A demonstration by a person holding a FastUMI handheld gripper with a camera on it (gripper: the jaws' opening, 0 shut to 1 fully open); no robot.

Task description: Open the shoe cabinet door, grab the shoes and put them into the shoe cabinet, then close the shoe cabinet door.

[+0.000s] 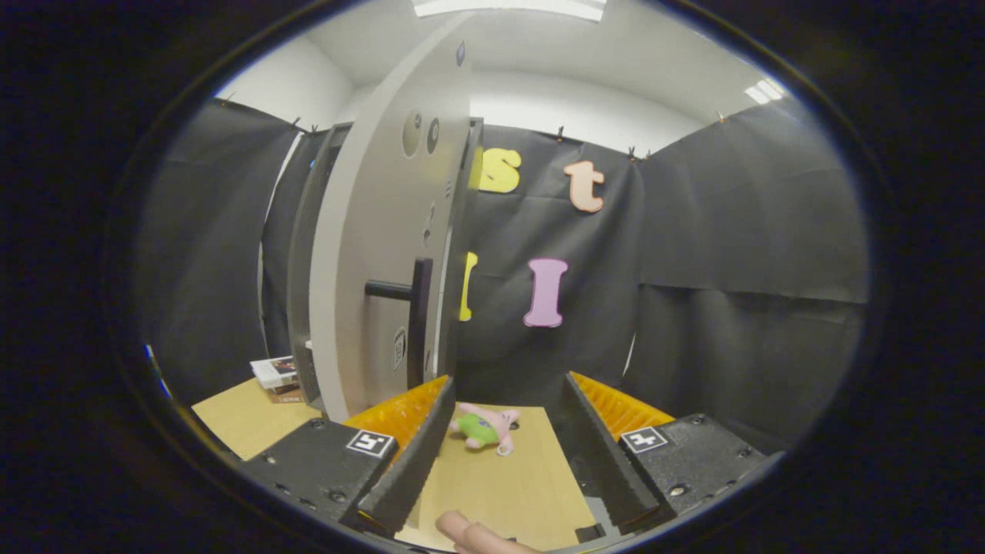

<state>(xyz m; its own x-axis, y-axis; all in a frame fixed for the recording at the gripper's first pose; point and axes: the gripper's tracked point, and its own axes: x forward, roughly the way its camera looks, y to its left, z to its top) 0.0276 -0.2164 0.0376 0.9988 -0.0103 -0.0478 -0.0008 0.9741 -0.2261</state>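
Observation:
The grey shoe cabinet (308,269) stands on the table just beyond my left finger. Its door (377,254) is swung out toward me, edge-on, with a dark bar handle (419,315) sticking out near its free edge. My gripper (504,431) is open, with nothing between the fingers. The left fingertip (431,404) is close to the door's lower edge, below the handle; whether it touches I cannot tell.
A pink and green plush toy (486,427) lies on the wooden tabletop (508,485) just ahead between the fingers. A small stack of boxes (275,375) sits left of the cabinet. A person's fingers (473,535) show low, near the gripper. Black cloth walls surround the table.

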